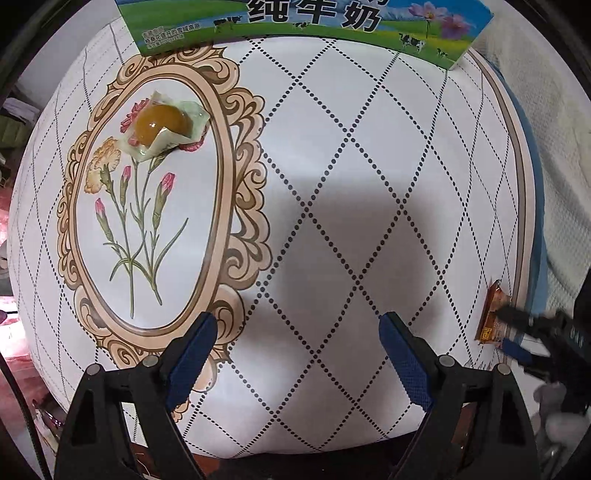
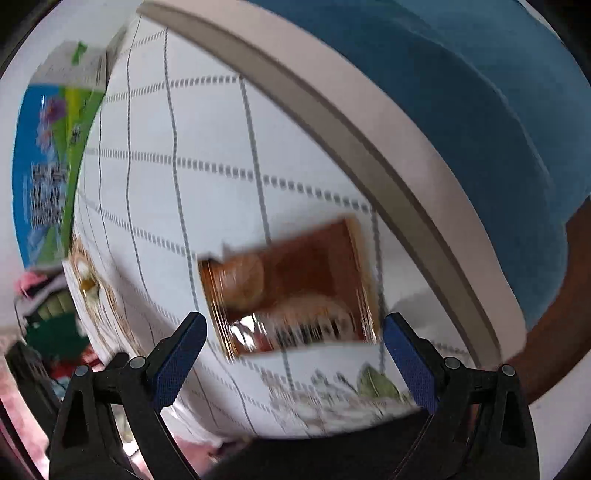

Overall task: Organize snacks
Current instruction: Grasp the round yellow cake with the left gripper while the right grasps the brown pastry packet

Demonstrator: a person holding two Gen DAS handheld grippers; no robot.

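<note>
Progress: nothing sorted yet, by my reading. Two snacks lie loose on the table (image 1: 332, 166), well apart.

Jelly cup (image 1: 162, 125): amber jelly in a clear wrapper, at about 10 o'clock in the left wrist view, lying on the printed flower oval. Nothing near it.

Orange packet (image 2: 291, 288): flat foil pack near the table's edge band. In the left view it sits at 3 o'clock; in the right view it is dead centre, just ahead of the fingers.

Milk box (image 1: 295, 26): green and blue carton at 12 o'clock in the left view, standing at the far edge. Possibly the place for the snacks; cannot tell.

Left gripper (image 1: 299, 354): jaws wide apart, empty, over bare cloth with its shadow beneath.

Right gripper (image 2: 295, 350): jaws wide apart, nothing held; the packet lies between and just beyond the tips, not touched. View is blurred.

Left to do: both pickups and placements. The packet looks like the first target.

Surface: white cloth with a dotted diamond grid, beige and grey border, glossy. Flat foil on it may be hard to pinch.

Room: blue fabric beyond the edge, reddish floor, clutter at 8 o'clock in the right view.
</note>
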